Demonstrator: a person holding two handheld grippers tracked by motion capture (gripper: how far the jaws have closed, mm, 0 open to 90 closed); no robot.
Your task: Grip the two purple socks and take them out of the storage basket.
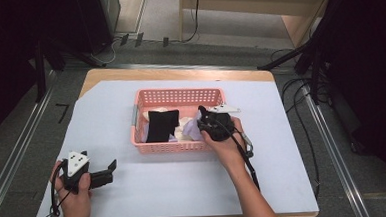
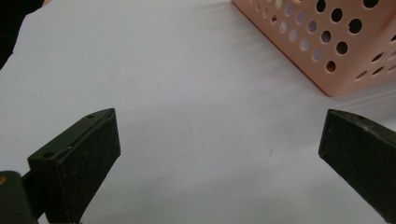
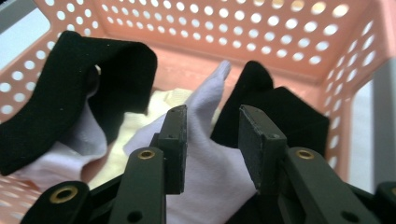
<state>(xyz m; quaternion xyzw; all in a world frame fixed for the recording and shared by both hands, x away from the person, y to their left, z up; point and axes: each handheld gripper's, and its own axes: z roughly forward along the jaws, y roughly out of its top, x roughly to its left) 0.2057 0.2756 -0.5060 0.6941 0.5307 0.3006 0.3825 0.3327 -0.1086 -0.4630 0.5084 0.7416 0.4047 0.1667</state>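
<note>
Over the desk (image 1: 185,189) from above, the right claw (image 1: 201,122) dips into the right end of the pink basket (image 1: 177,93), among black, cream and lilac socks, while the left claw (image 1: 111,168) waits near the left corner, well apart. Down the left claw's own view, its jaws stand wide over bare white sheet, basket corner (image 2: 334,70) far right. Along the right claw (image 3: 212,140), jaws half parted straddle the lilac sock (image 3: 210,168), pads not yet pressing. Looks like the pick step; next, squeeze shut and lift cleanly.
</note>
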